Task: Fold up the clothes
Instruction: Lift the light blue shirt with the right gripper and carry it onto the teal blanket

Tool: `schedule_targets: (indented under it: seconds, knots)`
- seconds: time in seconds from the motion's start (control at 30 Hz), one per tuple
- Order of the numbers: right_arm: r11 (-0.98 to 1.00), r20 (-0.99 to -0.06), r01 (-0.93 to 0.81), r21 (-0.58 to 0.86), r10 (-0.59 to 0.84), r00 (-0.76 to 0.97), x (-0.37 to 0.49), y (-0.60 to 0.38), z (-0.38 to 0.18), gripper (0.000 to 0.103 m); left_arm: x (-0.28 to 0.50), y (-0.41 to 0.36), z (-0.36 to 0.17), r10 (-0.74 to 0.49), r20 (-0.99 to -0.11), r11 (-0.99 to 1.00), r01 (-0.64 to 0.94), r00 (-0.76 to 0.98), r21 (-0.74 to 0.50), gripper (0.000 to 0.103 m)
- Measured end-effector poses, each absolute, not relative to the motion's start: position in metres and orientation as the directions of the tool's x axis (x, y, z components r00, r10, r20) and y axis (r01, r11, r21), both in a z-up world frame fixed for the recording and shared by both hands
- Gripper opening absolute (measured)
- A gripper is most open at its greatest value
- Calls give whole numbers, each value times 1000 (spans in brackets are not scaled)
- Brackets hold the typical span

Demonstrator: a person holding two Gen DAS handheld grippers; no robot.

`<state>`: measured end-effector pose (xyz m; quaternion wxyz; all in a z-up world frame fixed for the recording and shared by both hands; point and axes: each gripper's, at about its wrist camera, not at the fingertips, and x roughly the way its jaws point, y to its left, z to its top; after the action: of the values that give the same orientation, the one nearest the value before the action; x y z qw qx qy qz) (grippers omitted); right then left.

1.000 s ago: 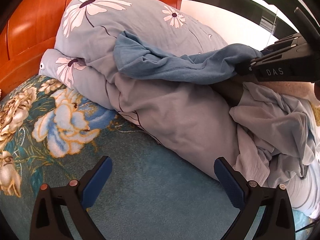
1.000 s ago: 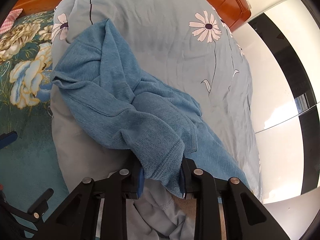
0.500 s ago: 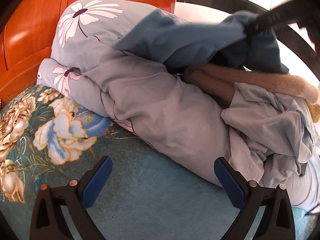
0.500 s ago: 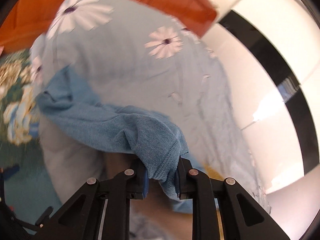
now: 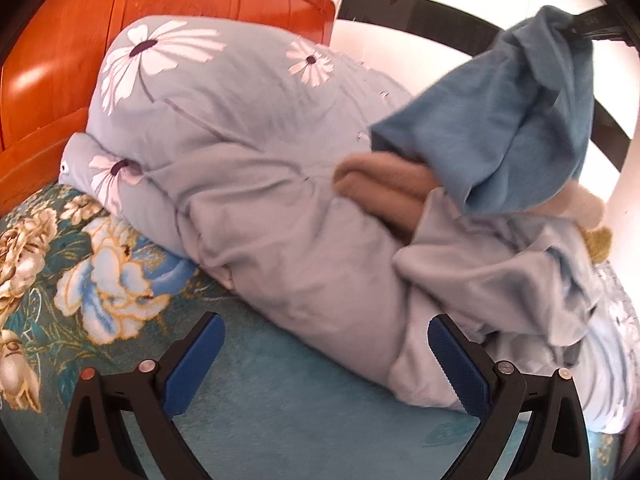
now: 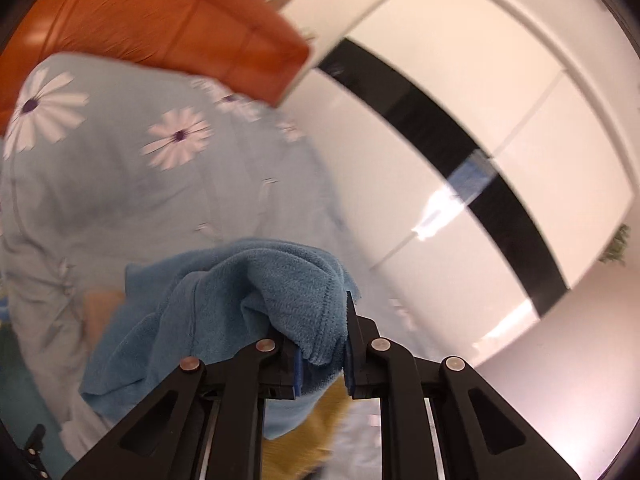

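A home bedroom: glossy orange wooden headboard (image 5: 168, 12), rumpled grey-blue duvet printed with white daisies (image 5: 240, 152), teal floral bedspread (image 5: 100, 280), glossy white wardrobe doors with black band (image 6: 460, 128).

Teal floral bedspread (image 5: 280, 400) under a grey daisy-print duvet (image 5: 248, 184), crumpled.

In front of the rolled floral duvet (image 5: 240, 184) the teal bedspread (image 5: 288, 400) lies bare, free room for a gripper to pass. Behind the duvet the orange headboard (image 5: 80, 52) blocks the way. At the duvet's right end, crumpled grey cloth (image 5: 500, 280) and a tan plush blanket (image 5: 384, 192) crowd the surface.
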<state>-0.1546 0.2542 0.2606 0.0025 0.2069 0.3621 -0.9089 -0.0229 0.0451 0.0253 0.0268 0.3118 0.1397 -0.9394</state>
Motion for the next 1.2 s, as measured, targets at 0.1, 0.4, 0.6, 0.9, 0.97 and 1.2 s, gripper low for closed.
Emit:
schedule_targets:
  seconds: [0.1,0.4,0.6,0.9,0.97,1.2]
  knots:
    - [-746,-318,67,-662,198,-927,-135,283,304,15,-15,58,46,72,-556,-964,85,-828,-252,103]
    - [-732,-211,-151,-665,378,-901,-39,382,413,15,34,91,107,218,-529,-953,-63,-820,-296,103]
    - [-763,-239,-192,-617,414,-878,28,419,458,16,86,100,146,245,-565,-963,-132,-788,-234,103]
    - [-857,-524,-92,-507,391,-757,23,432,391,16,142,64,207,148,-557,-987,-90,-817,-130,103]
    - [-914,-625,-70,-400,328,-709,23,439,364,16,152,54,213,152,-555,-986,-84,-818,-148,103]
    - [-984,-879,-17,-180,168,-447,78,453,196,16,164,53,201,203,-595,-974,-101,-778,-201,103]
